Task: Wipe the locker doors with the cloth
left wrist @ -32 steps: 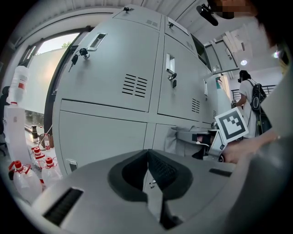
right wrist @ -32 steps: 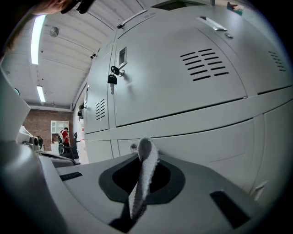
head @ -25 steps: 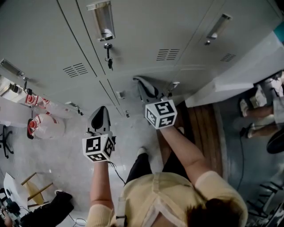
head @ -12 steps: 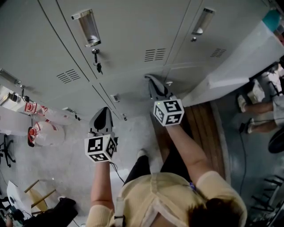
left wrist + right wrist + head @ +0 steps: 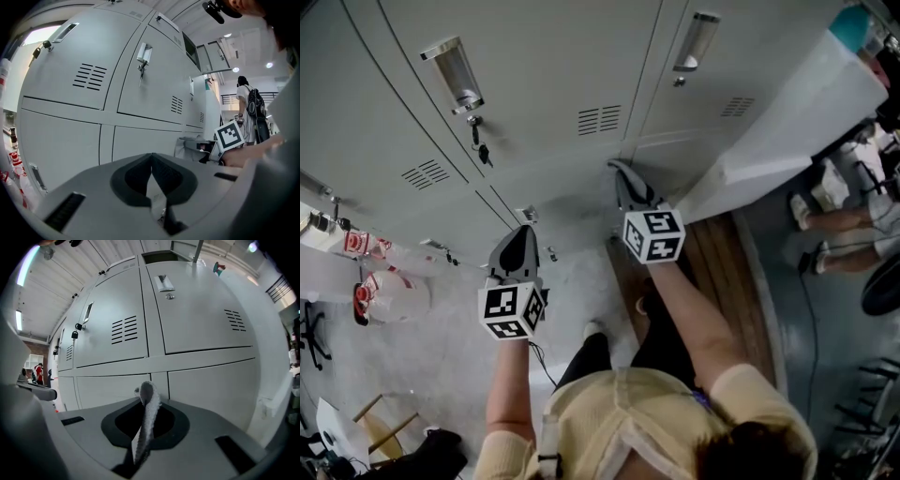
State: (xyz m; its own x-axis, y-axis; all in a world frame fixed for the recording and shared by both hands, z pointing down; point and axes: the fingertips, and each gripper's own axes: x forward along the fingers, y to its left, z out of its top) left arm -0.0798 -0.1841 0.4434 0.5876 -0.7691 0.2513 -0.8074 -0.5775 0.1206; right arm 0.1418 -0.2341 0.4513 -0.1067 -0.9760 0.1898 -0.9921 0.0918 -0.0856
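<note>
Reader: Step shown?

Legend: Approach to wiping, by my reading. Right gripper [image 5: 622, 180] is clenched on a pale nubbly cloth [image 5: 147, 406]. The cloth's folded edge stands up between the jaws and points at the grey locker doors [image 5: 553, 75], right of and below the key [image 5: 478, 150] hanging in one lock (whether cloth meets metal cannot be told from any view).

Reader: And the other tool?

Legend: Left gripper [image 5: 516, 246] has its jaws pressed together on nothing. It hangs below the key, near the lower doors, apparently idle.

Reader: Next move?

Legend: Probably pressing the cloth flat onto the door right of the key and sweeping across it, with enough pressure that more than the edge bears. The vents [image 5: 600, 119] right of the key and the handle [image 5: 455, 70] above it may snag the cloth.
</note>
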